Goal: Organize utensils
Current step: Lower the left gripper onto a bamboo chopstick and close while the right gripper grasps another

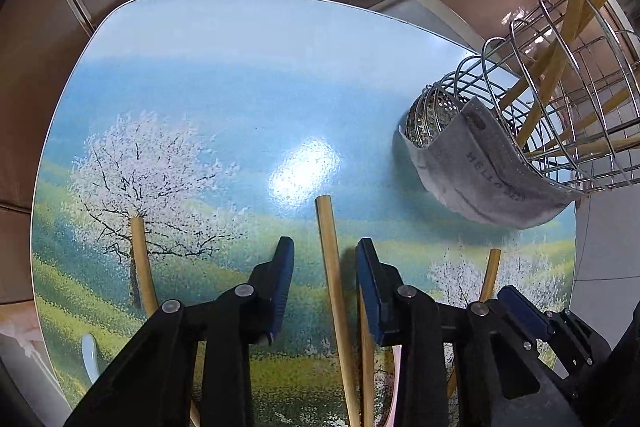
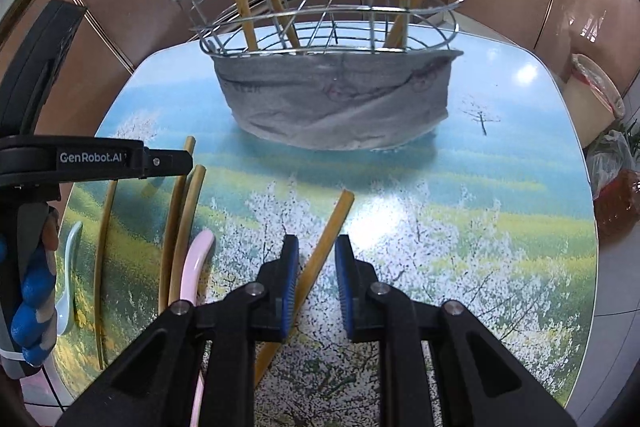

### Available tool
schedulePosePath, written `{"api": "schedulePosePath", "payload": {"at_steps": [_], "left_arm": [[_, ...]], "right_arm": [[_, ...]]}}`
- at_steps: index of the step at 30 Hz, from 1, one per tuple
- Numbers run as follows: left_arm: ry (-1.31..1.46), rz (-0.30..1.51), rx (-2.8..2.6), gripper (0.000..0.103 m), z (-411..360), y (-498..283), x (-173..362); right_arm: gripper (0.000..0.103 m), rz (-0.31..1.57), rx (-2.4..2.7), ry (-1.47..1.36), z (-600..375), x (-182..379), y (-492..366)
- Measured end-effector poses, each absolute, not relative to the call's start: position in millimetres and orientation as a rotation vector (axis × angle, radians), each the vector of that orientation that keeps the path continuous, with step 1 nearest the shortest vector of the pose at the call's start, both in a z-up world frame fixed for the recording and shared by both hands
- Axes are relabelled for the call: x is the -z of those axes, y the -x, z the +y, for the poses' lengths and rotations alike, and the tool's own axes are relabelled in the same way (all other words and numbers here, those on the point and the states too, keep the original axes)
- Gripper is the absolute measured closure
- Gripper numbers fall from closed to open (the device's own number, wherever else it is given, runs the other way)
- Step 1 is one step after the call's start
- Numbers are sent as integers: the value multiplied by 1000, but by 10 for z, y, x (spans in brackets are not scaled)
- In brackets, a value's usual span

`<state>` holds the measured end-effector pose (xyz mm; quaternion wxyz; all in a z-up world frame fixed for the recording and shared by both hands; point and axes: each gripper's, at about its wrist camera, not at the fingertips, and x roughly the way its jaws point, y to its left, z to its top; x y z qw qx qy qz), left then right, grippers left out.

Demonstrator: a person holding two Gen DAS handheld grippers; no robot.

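Observation:
A wire utensil basket (image 2: pixel 320 7) with a grey cloth band (image 2: pixel 336 107) stands at the table's far side and holds several wooden sticks; it shows at the right of the left wrist view (image 1: pixel 560 99). My left gripper (image 1: pixel 325 259) is open, its jaws on either side of a wooden stick (image 1: pixel 334 291) lying on the table. My right gripper (image 2: pixel 317 255) is open, with a wooden stick (image 2: pixel 320 255) lying slanted between its jaws. The right gripper's fingers also show at the lower right of the left wrist view (image 1: pixel 520 311).
The table top (image 2: pixel 480 227) has a printed landscape of blossoming trees. More wooden sticks (image 2: pixel 182 227), a pink spoon (image 2: pixel 192 267) and a pale blue spoon (image 2: pixel 70 275) lie at its left. Bags (image 2: pixel 616 179) sit on the floor at right. Brown wall panels stand behind.

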<state>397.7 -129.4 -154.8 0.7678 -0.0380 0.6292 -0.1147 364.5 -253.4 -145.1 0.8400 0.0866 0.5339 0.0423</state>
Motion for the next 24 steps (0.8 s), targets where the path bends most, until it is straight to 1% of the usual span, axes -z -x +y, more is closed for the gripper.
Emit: {"api": "schedulePosePath", "payload": {"at_steps": [12,21,24], "left_arm": [[12,1365,245,84,-1568,-4014,1618],[-41,1349,271,92,-1542,-3960,1615],[-62,1341,284,93,-1531,-3930,1607]], "right_arm": [[86,1156,-78,-161,-2406,1568,-3780],[86,1157,-78,-158,-2421,1601,-3762],[86,1158,-80,-158,-2417,1603,-3755]]}}
